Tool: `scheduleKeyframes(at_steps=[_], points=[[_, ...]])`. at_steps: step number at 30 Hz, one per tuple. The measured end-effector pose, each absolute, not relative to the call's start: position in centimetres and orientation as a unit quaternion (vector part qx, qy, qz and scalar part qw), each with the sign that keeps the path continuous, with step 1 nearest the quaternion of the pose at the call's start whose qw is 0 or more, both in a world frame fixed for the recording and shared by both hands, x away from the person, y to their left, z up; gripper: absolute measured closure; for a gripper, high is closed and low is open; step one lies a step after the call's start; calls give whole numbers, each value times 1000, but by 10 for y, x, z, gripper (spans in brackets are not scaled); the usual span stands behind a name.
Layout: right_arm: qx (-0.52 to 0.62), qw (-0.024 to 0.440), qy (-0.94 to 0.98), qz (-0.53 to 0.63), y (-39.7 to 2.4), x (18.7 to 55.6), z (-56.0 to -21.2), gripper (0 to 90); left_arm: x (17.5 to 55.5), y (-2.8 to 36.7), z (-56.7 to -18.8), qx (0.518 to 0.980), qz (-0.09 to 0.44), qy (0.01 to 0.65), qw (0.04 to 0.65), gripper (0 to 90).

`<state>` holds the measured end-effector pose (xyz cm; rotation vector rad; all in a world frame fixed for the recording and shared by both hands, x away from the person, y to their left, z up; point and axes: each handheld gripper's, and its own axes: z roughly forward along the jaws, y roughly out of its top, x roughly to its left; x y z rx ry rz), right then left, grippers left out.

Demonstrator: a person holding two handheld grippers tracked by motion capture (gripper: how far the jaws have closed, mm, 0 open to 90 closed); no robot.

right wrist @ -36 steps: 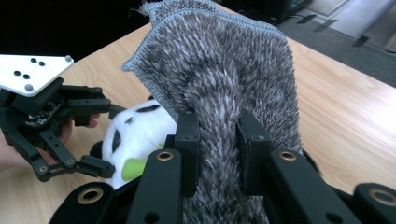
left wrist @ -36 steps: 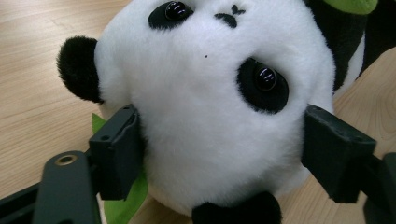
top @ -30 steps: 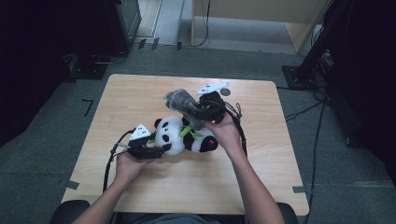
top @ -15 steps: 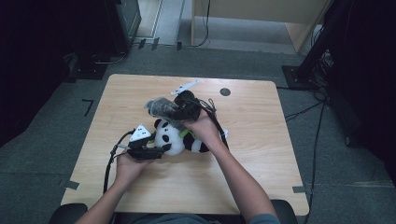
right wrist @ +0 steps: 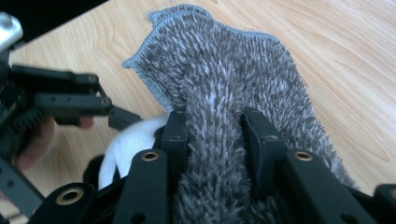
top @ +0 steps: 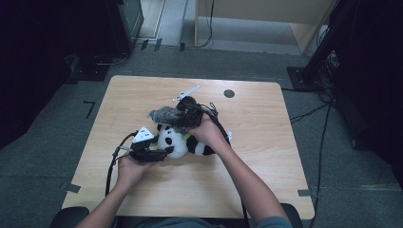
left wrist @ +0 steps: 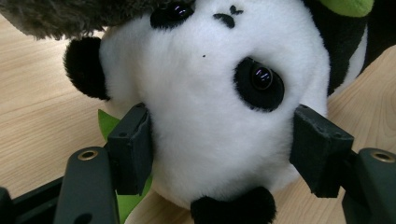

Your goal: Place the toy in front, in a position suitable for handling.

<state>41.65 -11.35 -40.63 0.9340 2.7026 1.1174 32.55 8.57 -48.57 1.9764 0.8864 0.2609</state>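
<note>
A black-and-white panda plush [top: 179, 140] lies on the wooden table [top: 266, 156]. My left gripper [top: 161, 152] is shut on its head, and in the left gripper view the pads [left wrist: 133, 149] press into the white fur of the panda [left wrist: 210, 88] from both sides. A grey fluffy cloth [top: 164, 115] hangs over the panda's head. My right gripper [top: 179, 117] holds it, and in the right gripper view the cloth [right wrist: 224, 70] is bunched between the jaws of the right gripper [right wrist: 215, 135]. These jaws have just been opening a little, with the cloth still between them.
A small dark round spot [top: 229, 93] marks the table's far side. Cables trail from both grippers across the table. A bit of green leaf [left wrist: 108, 123] lies under the panda. Dark equipment stands on the floor beyond the table.
My right gripper has carried the grey cloth leftward and down, from above the panda's body onto its head. The left hand and the panda have stayed put.
</note>
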Motion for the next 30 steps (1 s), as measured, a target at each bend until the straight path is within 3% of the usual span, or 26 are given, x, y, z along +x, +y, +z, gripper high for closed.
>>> scheduleKeyframes(at_steps=[12,30], points=[[348,36,871,345,-134,434,-407,718,326,86,-485,801,104,363,464,320],[389,106,857,321,-171,444,-384,741,325,86,-486,804,108,355,465,322]])
